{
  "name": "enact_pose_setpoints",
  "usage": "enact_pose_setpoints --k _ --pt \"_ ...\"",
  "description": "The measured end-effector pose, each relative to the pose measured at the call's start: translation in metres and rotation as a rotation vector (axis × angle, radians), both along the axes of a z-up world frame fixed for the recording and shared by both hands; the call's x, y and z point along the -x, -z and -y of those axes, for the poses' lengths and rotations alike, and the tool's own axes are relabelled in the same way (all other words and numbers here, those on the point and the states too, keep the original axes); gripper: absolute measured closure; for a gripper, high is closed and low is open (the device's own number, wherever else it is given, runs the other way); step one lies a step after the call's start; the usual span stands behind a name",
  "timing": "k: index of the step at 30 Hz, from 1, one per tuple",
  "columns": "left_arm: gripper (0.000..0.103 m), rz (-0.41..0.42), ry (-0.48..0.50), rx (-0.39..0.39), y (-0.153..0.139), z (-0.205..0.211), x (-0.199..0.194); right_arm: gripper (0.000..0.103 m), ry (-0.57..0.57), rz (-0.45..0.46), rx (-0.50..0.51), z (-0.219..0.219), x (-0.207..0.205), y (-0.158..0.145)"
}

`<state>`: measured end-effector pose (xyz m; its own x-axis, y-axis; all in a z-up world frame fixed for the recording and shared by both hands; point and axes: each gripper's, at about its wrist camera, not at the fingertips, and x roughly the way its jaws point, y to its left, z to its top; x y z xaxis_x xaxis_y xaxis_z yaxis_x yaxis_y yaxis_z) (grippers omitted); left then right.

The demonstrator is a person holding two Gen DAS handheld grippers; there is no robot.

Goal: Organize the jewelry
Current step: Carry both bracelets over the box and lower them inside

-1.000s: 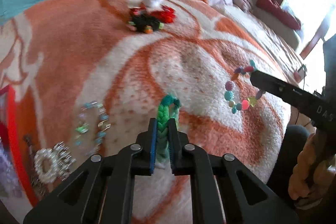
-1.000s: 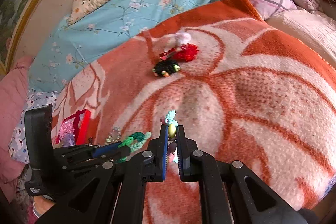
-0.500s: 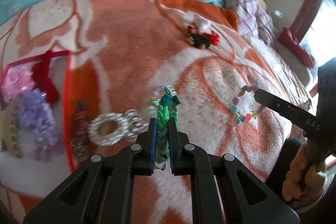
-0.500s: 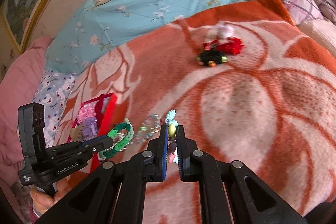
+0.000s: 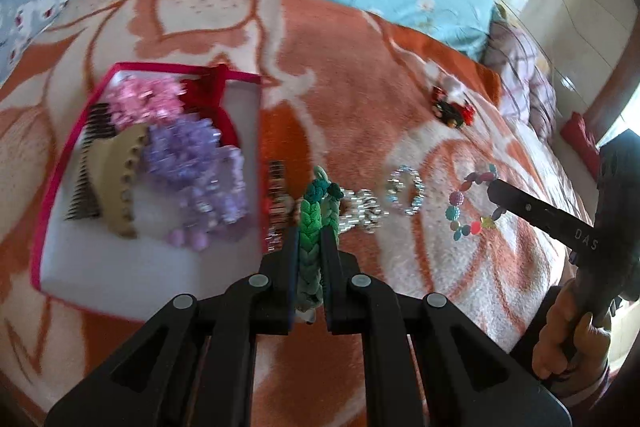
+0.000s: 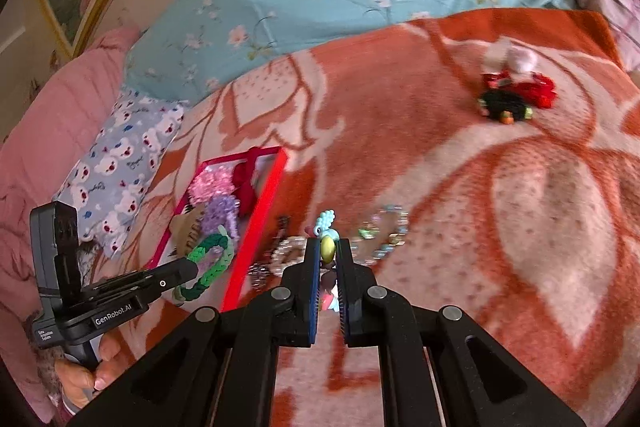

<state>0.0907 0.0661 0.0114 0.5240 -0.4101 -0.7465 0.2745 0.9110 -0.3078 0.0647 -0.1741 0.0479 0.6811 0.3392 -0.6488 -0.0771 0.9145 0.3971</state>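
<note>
Just left of the left gripper (image 5: 310, 223), on the orange-and-cream blanket (image 5: 360, 99), lies the red-rimmed tray (image 5: 52, 187), and that is the relation the coming move turns on. Its white floor already holds a pink scrunchie (image 5: 140, 99), a purple scrunchie (image 5: 188, 155) and a tan claw clip (image 5: 116, 179); the near part of the floor is bare. The left gripper's jaws are clamped on a green braided bracelet (image 5: 310, 227), whose loop runs forward along the fingers and sticks out past the tips. In the right wrist view that bracelet (image 6: 208, 263) hangs over the near end of the tray (image 6: 256, 239), so the left hand is plainly the nearer one.

The right gripper (image 6: 328, 251) is closed on a colourful beaded bracelet (image 6: 326, 227), and sits to the right of the tray's red edge, a little farther off. Between the two grippers, on the blanket just outside the tray's right rim, rest a pearl bracelet (image 5: 362, 207) and a clear crystal bracelet (image 5: 404, 191). Far off lies a red-and-black pile of hair ties (image 5: 452, 107).

My judgement: the green bracelet needs only a short move left and down onto the bare floor before release.
</note>
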Motion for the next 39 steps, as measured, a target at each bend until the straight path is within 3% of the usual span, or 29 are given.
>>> enact_pose_setpoints --k 20,30,39 --pt "0.095 -0.010 -0.197 0.031 0.011 -0.098 0.016 0.096 -0.250 -0.008 -0.017 -0.121 -0.032 0.003" --pt "0.095 -0.036 -0.236 0.015 0.024 -0.123 0.018 0.096 -0.368 -0.051 -0.016 -0.183 -0.039 0.027" --pt "0.095 -0.083 -0.299 0.040 0.042 -0.145 0.009 0.096 -0.397 -0.103 -0.009 -0.203 -0.052 0.054"
